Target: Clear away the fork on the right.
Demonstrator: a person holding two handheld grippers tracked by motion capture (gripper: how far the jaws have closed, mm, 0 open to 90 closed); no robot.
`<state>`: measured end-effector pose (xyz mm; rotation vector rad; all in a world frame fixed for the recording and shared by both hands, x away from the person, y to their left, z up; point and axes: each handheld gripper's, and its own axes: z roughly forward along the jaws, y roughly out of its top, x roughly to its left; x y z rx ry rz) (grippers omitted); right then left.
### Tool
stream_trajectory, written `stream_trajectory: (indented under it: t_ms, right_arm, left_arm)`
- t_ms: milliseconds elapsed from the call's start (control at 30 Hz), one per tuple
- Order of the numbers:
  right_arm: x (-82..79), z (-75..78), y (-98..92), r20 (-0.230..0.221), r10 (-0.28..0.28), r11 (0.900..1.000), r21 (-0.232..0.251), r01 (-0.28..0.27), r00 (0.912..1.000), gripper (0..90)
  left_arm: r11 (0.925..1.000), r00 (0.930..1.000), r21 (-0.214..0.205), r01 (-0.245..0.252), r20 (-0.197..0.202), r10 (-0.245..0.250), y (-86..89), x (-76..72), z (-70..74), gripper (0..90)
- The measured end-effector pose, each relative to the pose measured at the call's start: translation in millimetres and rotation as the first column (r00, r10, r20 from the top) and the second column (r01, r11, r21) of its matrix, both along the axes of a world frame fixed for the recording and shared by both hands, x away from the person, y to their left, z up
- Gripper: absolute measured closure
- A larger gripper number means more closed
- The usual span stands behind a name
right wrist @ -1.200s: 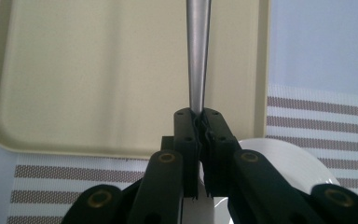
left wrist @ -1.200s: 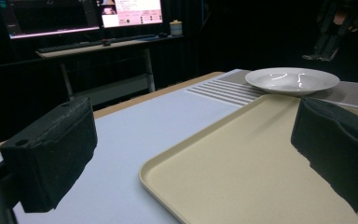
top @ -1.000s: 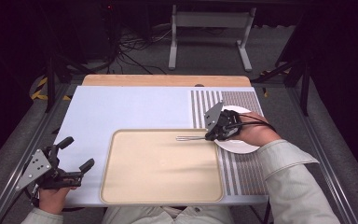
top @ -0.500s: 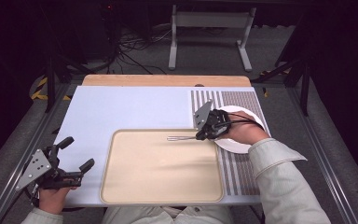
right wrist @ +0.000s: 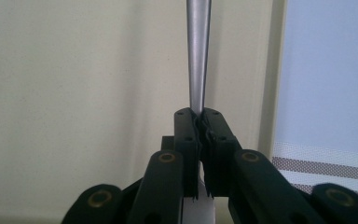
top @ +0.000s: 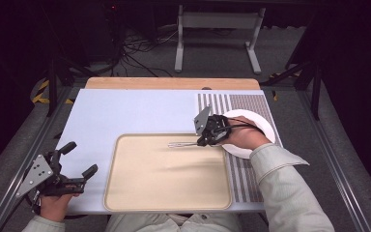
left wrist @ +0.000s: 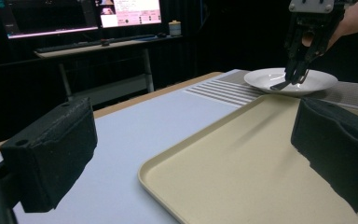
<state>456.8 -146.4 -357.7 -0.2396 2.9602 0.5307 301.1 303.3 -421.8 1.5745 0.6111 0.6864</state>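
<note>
My right gripper (top: 201, 141) is shut on the handle of a slim metal utensil (top: 181, 143), which looks like a fork. The utensil points left, held just above the far right part of the beige tray (top: 125, 193). In the right gripper view the silver handle (right wrist: 198, 51) runs up from the closed gripper (right wrist: 200, 116) over the tray (right wrist: 74, 93). A white plate (top: 261, 126) sits right of the tray, partly under the hand. My left gripper (top: 81, 158) stands open and empty at the table's near left corner. The left gripper view shows the right gripper (left wrist: 297, 77) in front of the plate (left wrist: 265, 80).
A pale blue mat (top: 125, 116) covers the table, with a striped placemat (top: 241, 171) under the plate on the right. A wooden strip (top: 174, 83) runs along the far edge. Beyond the table are cables and a metal stand (top: 217, 29) on the floor.
My right gripper has carried the utensil leftward, from by the plate to over the tray's far right part. The left gripper has stayed still.
</note>
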Motion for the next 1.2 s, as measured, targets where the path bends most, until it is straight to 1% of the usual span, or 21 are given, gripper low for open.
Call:
stream_trajectory:
  t_ms: [200,233,267,300,367,433,533,567,600,667,733,867,900,933,1200]
  right_arm:
    - [4.2,-10.7,5.4,-0.019,0.002,0.9999,-0.011,-0.002,0.9998,86.0]
    - [4.6,-12.4,6.4,-0.023,-0.003,0.9998,-0.019,0.003,0.9997,86.1]
    - [5.7,-13.7,7.4,-0.023,0.003,0.9998,-0.022,-0.004,0.9997,86.1]
    - [5.5,-14.9,8.0,-0.028,-0.005,0.9996,-0.028,0.005,0.9996,86.1]
    - [6.5,-16.6,9.4,-0.028,0.002,0.9997,-0.026,-0.003,0.9996,86.1]
    - [6.7,-19.0,11.1,-0.040,-0.008,0.9995,-0.031,0.006,0.9992,86.0]
    - [8.1,-22.7,13.9,-0.045,0.000,0.9995,-0.032,-0.001,0.9990,86.0]
    - [7.7,-23.6,14.7,-0.049,-0.005,0.9992,-0.039,0.003,0.9988,86.0]
    - [8.6,-24.7,15.7,-0.043,0.005,0.9995,-0.032,-0.006,0.9990,86.0]
    - [8.9,-26.2,17.1,-0.053,0.000,0.9994,-0.033,-0.002,0.9986,86.0]
    - [9.4,-27.0,17.5,-0.049,0.003,0.9995,-0.031,-0.005,0.9988,86.0]
    - [9.5,-31.6,19.2,-0.070,-0.001,0.9989,-0.046,-0.002,0.9975,86.0]
    - [10.0,-33.0,19.9,-0.072,0.008,0.9989,-0.046,-0.012,0.9974,86.0]
    - [9.5,-33.5,20.1,-0.076,0.001,0.9985,-0.054,-0.005,0.9971,86.0]
    - [10.4,-40.0,23.5,-0.097,0.006,0.9972,-0.073,-0.014,0.9952,85.9]
  left_arm:
    - [1.0000,1.0000,0.003,0.002,-0.001,-0.002,-0.2,0.1,0.0,0.9]
    - [1.0000,1.0000,0.003,0.003,-0.001,-0.003,-0.2,0.1,0.1,0.9]
    - [1.0000,1.0000,0.004,0.003,-0.001,-0.003,-0.2,0.1,0.0,0.9]
    - [1.0000,1.0000,0.004,0.003,-0.001,-0.003,-0.2,0.1,0.0,0.9]
    - [1.0000,1.0000,0.003,0.005,0.000,-0.005,-0.2,0.1,0.0,0.9]
    - [1.0000,1.0000,0.002,0.005,0.000,-0.005,-0.2,0.0,0.1,0.9]
    - [1.0000,1.0000,0.003,0.004,0.000,-0.004,0.0,-0.2,0.2,0.9]
    - [1.0000,1.0000,0.003,0.004,0.000,-0.004,0.0,-0.2,0.2,0.9]
    - [1.0000,1.0000,0.002,0.004,0.000,-0.004,0.1,-0.2,0.1,0.9]
    - [1.0000,1.0000,0.004,0.005,-0.001,-0.005,0.0,-0.2,0.1,0.9]
    - [1.0000,1.0000,0.004,0.005,0.000,-0.005,0.0,-0.2,0.1,0.9]
    - [1.0000,1.0000,0.000,0.000,0.001,0.000,0.2,-0.6,0.2,0.9]
    - [1.0000,1.0000,0.000,0.000,0.001,0.000,0.3,-0.6,0.2,0.9]
    - [1.0000,1.0000,0.000,0.000,0.001,0.000,0.2,-0.6,0.3,0.9]
    - [1.0000,1.0000,0.002,0.001,0.001,-0.001,0.5,-0.8,0.5,0.9]
